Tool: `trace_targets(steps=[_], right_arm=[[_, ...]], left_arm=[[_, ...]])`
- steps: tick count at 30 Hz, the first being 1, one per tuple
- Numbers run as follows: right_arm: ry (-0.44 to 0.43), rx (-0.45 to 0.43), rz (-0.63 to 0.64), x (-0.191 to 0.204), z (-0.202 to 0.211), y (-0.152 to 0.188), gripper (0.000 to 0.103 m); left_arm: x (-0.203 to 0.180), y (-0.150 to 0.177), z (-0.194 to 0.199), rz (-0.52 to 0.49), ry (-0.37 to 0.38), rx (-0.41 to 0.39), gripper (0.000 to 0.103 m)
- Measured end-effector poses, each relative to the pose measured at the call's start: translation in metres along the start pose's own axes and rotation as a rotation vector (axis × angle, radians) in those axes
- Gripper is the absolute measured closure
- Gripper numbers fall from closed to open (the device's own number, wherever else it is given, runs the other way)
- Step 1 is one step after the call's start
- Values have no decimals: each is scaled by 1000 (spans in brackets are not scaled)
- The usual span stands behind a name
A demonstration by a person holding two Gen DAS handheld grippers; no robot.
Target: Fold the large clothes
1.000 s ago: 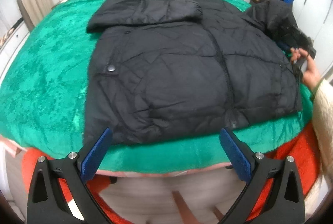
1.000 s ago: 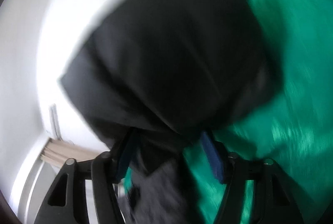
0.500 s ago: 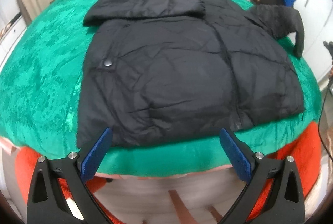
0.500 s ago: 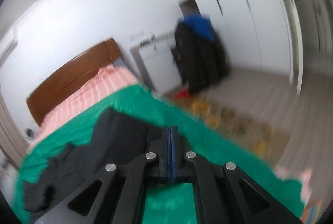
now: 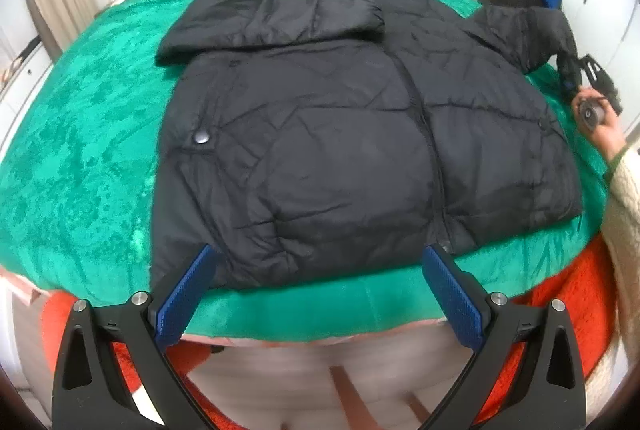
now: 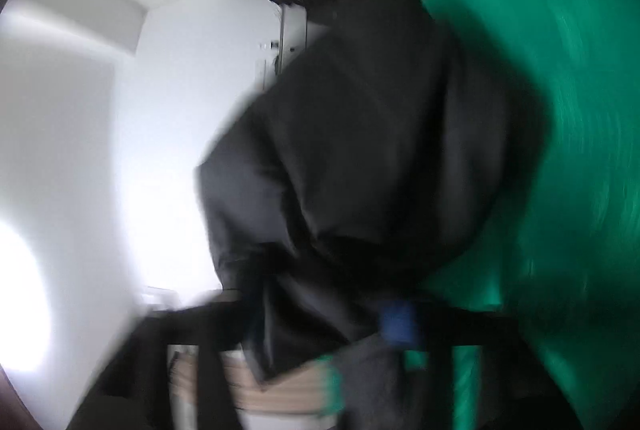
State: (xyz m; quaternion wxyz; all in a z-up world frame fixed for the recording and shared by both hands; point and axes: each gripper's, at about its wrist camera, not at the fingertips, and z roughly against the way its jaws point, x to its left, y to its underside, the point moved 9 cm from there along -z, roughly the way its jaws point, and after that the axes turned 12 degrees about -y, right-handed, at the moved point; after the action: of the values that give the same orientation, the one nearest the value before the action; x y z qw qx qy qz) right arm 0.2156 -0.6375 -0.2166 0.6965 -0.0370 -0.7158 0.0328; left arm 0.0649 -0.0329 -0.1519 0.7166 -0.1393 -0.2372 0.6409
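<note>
Left gripper point(image 5: 316, 294) wide open, empty, near jacket point(image 5: 340, 134) hem, right gripper point(image 6: 324, 314) opening, sleeve point(image 6: 360, 158) between pads.

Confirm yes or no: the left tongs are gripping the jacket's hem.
No. The left tongs stand wide open above the bed edge, with the black jacket lying beyond their pads, untouched.

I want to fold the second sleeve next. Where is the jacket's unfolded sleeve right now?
In the left wrist view the unfolded sleeve lies at the jacket's upper right, over the green blanket's far right edge, its cuff at the right gripper.
</note>
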Motion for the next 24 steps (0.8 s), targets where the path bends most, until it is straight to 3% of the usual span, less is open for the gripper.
trace_targets(steps=[3,5,6,8,10,13,14,16,17,18,19,20,24], right_arm=[[240,-15,489,71,19,-30,92],[353,-33,764,119,36,-39,92],[403,-24,829,126,39,-42,92],[515,15,881,117,45,-53,92],[644,53,848,83,53,-62,93],[826,188,639,-10,54,-67,90],[818,189,602,-17,56,-73,89],[805,171,646,-10,62,-71,82],[809,179,680,-4,66,-66,61],[803,189,692,1,66,-59,24],[801,176,708,10,72,-52,9],[800,135,736,21,93,-43,1],[739,71,836,49,127,-16,1]], left_arm=[[13,3,-4,24,-8,-1,1],[15,5,-11,36,0,14,1],[13,6,-18,38,11,29,1],[5,5,-25,32,32,48,1],[-2,1,-24,14,47,40,1],[-7,-11,-17,-26,57,14,1],[-6,-17,-15,-41,56,5,1],[2,-37,-9,-74,42,-32,1],[9,-55,-5,-90,19,-72,1],[15,-70,-2,-99,-2,-107,1],[18,-84,2,-110,-18,-141,1],[19,-107,2,-137,-32,-181,1],[-9,-167,-26,-305,-64,-249,0]])
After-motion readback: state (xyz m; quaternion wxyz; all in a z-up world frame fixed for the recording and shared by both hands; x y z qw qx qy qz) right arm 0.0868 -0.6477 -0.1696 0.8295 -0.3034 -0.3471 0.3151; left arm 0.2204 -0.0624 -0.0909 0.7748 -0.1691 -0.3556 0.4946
